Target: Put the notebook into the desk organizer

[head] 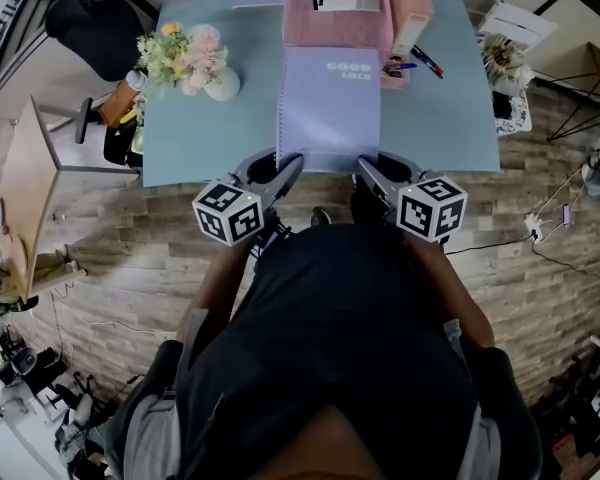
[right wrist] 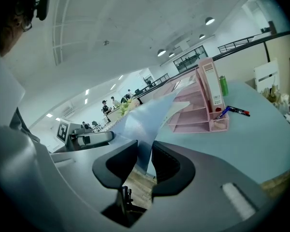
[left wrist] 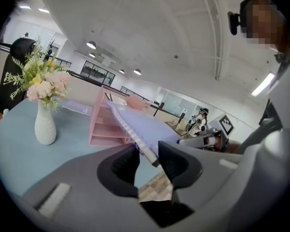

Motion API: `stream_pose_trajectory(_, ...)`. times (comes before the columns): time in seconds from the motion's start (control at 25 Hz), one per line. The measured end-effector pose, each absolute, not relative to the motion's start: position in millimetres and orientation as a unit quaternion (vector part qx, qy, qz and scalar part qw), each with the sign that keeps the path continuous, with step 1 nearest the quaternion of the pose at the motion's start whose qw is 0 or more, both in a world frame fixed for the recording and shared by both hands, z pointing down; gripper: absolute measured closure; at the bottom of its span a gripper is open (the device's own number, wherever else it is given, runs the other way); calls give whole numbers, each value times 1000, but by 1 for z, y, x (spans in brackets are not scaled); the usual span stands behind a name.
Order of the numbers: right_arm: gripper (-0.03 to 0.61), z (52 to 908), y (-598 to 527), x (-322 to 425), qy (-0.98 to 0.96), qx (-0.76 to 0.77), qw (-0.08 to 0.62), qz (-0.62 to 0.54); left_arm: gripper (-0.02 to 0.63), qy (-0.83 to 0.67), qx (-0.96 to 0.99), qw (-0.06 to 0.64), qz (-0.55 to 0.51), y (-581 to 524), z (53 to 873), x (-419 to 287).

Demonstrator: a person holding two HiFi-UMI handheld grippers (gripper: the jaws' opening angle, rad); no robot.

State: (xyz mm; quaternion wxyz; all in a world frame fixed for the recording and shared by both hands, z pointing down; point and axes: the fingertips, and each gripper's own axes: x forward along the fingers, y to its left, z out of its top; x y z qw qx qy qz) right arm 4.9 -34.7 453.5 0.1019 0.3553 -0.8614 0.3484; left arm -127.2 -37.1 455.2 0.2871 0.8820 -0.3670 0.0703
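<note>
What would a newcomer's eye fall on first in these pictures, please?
The lavender notebook stands out, gripped at its near corners by the left claw and right claw over the pale blue table. Behind it stands the pink desk organizer, with a white vase of flowers at the table's left.

Left tongs (left wrist: 149, 157) pinch notebook (left wrist: 157, 129) (spiral edge).

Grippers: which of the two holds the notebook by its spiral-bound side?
The left gripper. The wire spiral along the notebook runs down into its jaws, while the right gripper clamps the opposite near corner, which is plain and unbound.
</note>
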Motion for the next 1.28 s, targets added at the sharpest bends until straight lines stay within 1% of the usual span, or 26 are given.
stream_pose_trajectory(0.48, 486, 480, -27, 6, -851, 357, 116, 367, 436, -359, 873, 319, 82, -30, 483, -125)
stream_pose_trajectory(0.96, 486, 509, -30, 10, -840, 355, 135, 388, 436, -355, 854, 371, 88, -32, 518, -122)
stream_pose_trajectory(1.28, 486, 527, -40, 14, -834, 356, 140, 398, 437, -352, 847, 387, 95, -42, 537, -118)
